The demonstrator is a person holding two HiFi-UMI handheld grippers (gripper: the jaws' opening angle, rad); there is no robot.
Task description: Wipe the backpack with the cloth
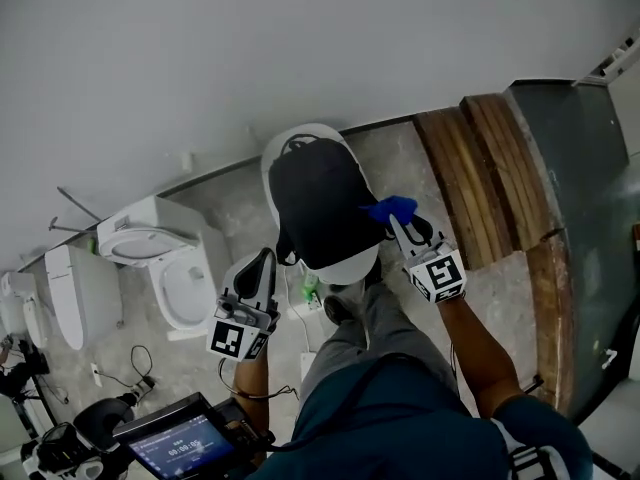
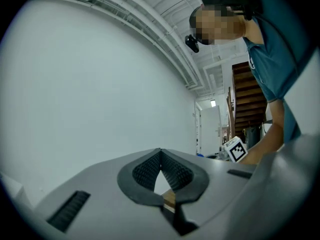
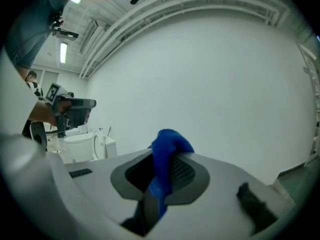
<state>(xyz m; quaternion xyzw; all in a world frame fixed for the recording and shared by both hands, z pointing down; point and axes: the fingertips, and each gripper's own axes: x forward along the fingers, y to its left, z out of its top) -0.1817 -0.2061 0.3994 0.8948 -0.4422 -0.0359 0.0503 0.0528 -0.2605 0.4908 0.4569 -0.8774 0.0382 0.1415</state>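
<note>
Looking down from the head view, we see the black backpack (image 1: 318, 206) lying on a white rounded surface (image 1: 271, 164). The right gripper (image 1: 399, 226) holds the blue cloth (image 1: 391, 209) at the backpack's right edge. The left gripper (image 1: 262, 260) hangs beside the backpack's lower left corner. White toilets (image 1: 165, 263) stand to the left and wooden stairs (image 1: 490, 163) to the right.

From the left gripper view we make out what the head view cannot: its fingers (image 2: 145, 170) meet at the tips with nothing between them. Past them is a plain wall and the other gripper's marker cube (image 2: 235, 149).

From the right gripper view, the fingers (image 3: 184, 171) are clamped on the cloth, which bunches up above them. Only the head view shows the backpack.
</note>
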